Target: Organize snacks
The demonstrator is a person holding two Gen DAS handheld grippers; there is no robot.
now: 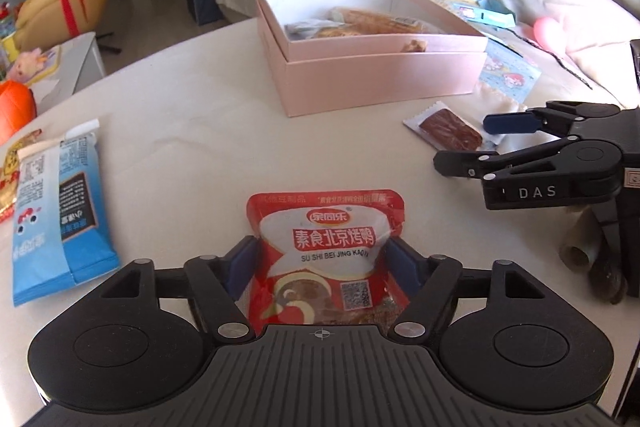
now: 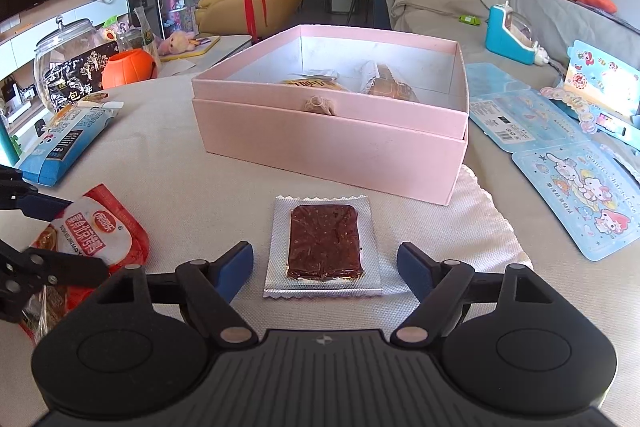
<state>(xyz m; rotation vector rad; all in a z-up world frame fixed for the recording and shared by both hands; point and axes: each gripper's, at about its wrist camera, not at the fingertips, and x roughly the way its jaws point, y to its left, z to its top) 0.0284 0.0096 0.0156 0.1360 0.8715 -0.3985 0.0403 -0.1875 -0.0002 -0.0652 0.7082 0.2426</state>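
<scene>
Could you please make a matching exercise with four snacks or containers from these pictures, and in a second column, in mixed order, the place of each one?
Things:
1. red pouch
2. silver packet with a brown bar
3. blue bag
4. pink box

Places:
A. at the far middle of the table, open, with snacks inside
B. between the fingers of the left gripper
C. flat on the table in front of the open right gripper
D. lying at the left edge of the table

Pairs: 1-B, 2-C, 3-D, 4-A
</scene>
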